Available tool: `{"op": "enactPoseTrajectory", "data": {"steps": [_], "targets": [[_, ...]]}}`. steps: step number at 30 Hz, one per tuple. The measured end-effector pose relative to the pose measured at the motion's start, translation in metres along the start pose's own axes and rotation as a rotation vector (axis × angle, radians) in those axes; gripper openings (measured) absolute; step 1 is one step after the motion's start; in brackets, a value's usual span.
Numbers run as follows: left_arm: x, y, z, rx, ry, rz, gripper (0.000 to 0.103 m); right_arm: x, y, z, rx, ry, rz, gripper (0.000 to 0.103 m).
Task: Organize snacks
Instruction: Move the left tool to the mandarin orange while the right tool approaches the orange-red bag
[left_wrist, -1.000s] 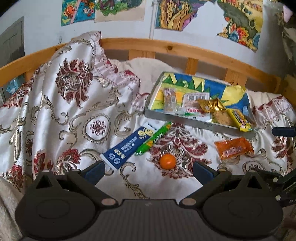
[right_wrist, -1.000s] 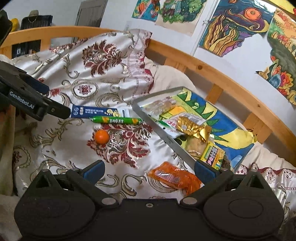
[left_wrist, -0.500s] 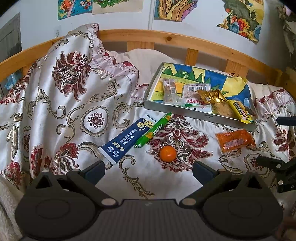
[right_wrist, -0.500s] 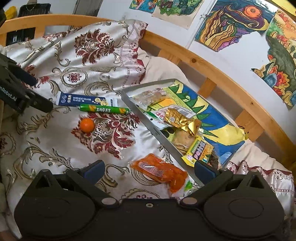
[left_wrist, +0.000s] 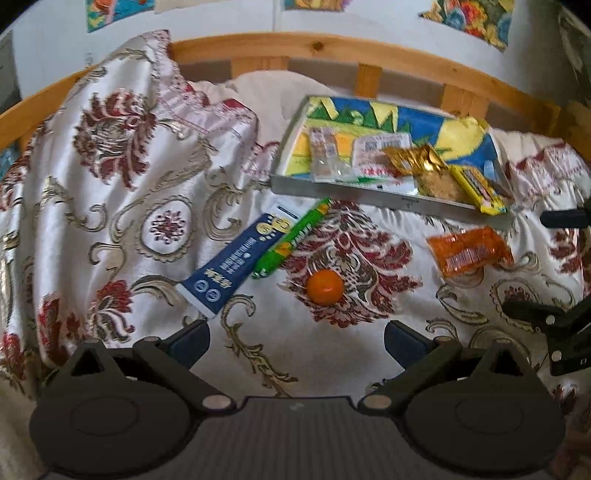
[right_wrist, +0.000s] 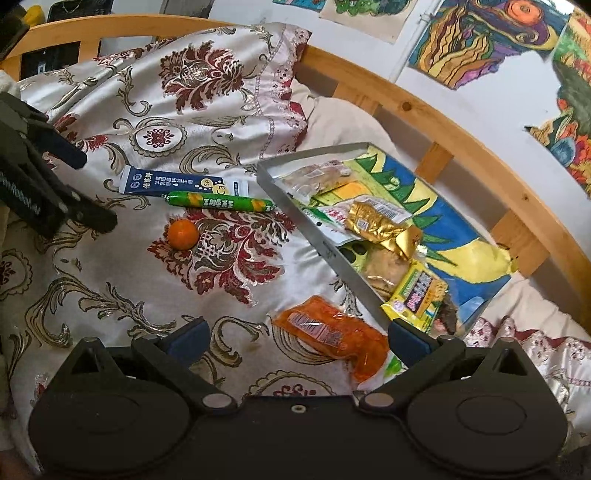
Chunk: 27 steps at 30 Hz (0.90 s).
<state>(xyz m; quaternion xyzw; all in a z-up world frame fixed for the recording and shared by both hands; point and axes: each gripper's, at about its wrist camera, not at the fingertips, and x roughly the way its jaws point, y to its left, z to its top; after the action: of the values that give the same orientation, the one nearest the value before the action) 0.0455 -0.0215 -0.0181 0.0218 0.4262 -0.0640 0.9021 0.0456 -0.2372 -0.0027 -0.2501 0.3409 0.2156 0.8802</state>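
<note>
i am holding the left gripper (left_wrist: 297, 338) spread wide over the patterned bedspread (left_wrist: 122, 206), nothing between its fingers. the small orange (left_wrist: 325, 287) is lying just ahead of it, between the two fingertips in the left view but apart from both. the blue snack pack (left_wrist: 240, 260) and the green stick (left_wrist: 293, 238) are lying side by side, touching or nearly so, to the left of the orange.

i am keeping the right gripper (right_wrist: 298, 334) released as well, jaws wide. the orange packet (right_wrist: 332, 334) is lying on the bedspread right in front of it, its near end sitting between the fingers, closer to the right fingertip; i cannot tell whether that pad is touching it, since the finger is covering the packet's edge.

the metal tray (right_wrist: 295, 206) is sitting beyond, at the wooden bed rail (right_wrist: 461, 147), and is already holding several snacks: a clear-wrapped bar (left_wrist: 327, 155), a gold foil packet (right_wrist: 380, 225), a yellow packet (right_wrist: 417, 293) leaning over the near rim. a colourful drawing (right_wrist: 443, 221) is lining the tray.

in the right view the left gripper is showing at the left edge; in the left view the right gripper (left_wrist: 554, 266) is showing at the right edge.
</note>
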Motion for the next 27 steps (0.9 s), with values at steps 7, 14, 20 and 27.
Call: {"op": "enactPoseTrajectory", "data": {"steps": [7, 14, 20, 27], "targets": [[0.032, -0.016, 0.023, 0.118, 0.076, 0.002, 0.102, 0.022, -0.019, -0.005, 0.076, 0.055, 0.002, 0.102], [0.069, -0.025, 0.043, 0.196, 0.101, -0.004, 0.102, 0.045, -0.04, -0.007, 0.173, 0.075, -0.015, 0.102], [0.086, -0.021, 0.043, 0.13, 0.151, -0.059, 0.102, 0.065, -0.057, -0.012, 0.272, 0.12, -0.037, 0.102], [0.1, -0.018, 0.038, 0.097, 0.186, -0.074, 0.102, 0.091, -0.071, -0.021, 0.384, 0.179, 0.013, 0.102]]}}
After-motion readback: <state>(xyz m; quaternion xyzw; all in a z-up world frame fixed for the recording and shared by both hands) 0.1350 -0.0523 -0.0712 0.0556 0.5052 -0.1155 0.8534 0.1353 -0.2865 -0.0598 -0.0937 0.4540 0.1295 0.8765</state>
